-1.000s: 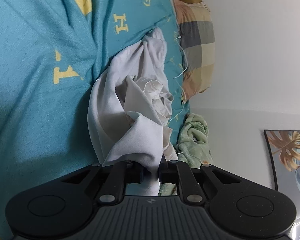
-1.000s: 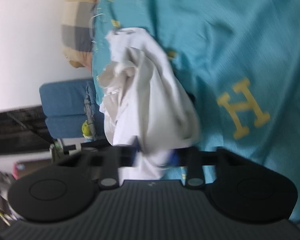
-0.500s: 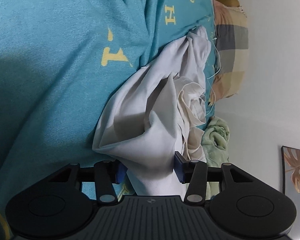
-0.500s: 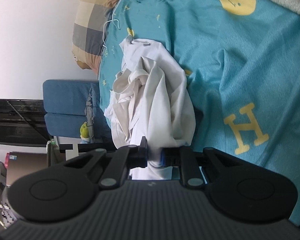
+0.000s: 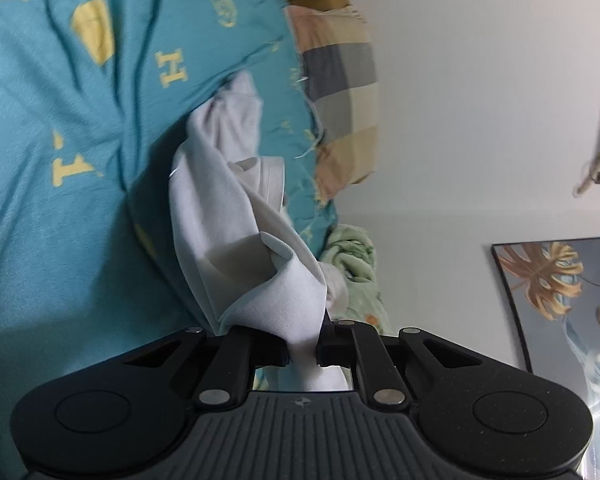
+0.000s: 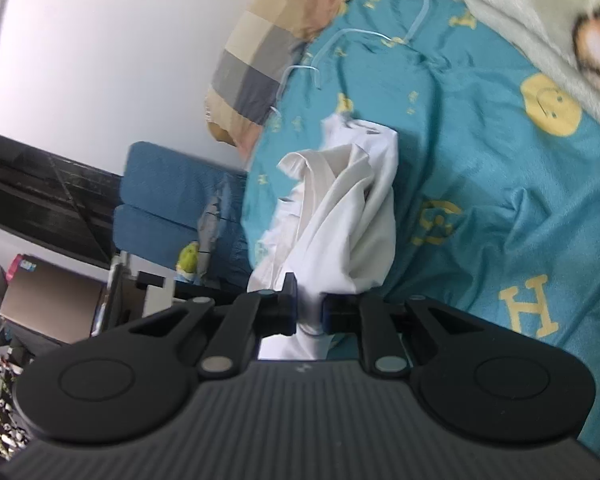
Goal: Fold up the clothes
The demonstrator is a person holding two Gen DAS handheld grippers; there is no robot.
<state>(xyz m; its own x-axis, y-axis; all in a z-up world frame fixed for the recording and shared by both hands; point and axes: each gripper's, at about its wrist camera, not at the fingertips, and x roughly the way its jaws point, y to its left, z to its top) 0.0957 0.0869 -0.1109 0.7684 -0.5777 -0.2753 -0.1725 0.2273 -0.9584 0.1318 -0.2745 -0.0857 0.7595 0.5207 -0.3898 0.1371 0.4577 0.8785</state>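
I hold the white shirt [image 5: 236, 248] up over the bed [image 5: 60, 240]. My left claw [image 5: 303, 350] just squeezed shut on it; my right claw [image 6: 309, 314] pinches it too. Next, I think, I spread it flat.

Each camera sits just behind its own jaws and looks forward along them, a little downward, very near the white garment [image 5: 236, 240]. The left wrist view faces the bed [image 5: 60, 240] and a wall. The right wrist view faces the same bed. Both share the garment and the checked pillow [image 5: 340, 92].
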